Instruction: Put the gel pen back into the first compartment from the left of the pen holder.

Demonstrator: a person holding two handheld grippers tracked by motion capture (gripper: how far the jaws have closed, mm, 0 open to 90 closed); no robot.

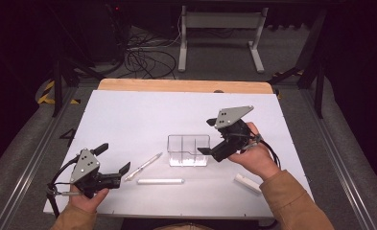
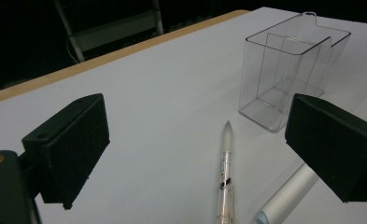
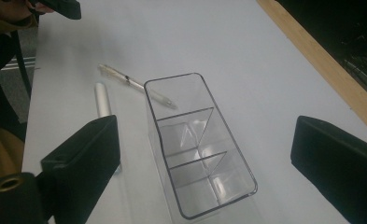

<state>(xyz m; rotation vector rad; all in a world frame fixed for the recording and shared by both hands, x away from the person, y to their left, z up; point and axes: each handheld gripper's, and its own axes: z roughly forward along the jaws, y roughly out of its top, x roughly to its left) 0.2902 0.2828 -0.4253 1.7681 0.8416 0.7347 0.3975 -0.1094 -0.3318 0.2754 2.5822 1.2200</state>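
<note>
A clear plastic box (image 1: 188, 150) with three compartments stands mid-table, and nothing lies in its compartments. My right gripper (image 1: 206, 136) hovers just right of it, open, with nothing held. In the right gripper view the box (image 3: 197, 149) lies below and between the wide black jaws of the right gripper (image 3: 211, 165). A clear pen (image 1: 144, 166) lies left of the box, with a white marker (image 1: 160, 181) in front of it. My left gripper (image 1: 114, 158) rests low at the front left, open, pointing at the pen (image 2: 226, 172) and the marker (image 2: 288, 196).
A small white block (image 1: 247, 182) lies at the front right, under my right forearm. The white table top (image 1: 128, 115) has a wooden far edge (image 1: 186, 86). Beyond it are cables and a desk frame on the floor.
</note>
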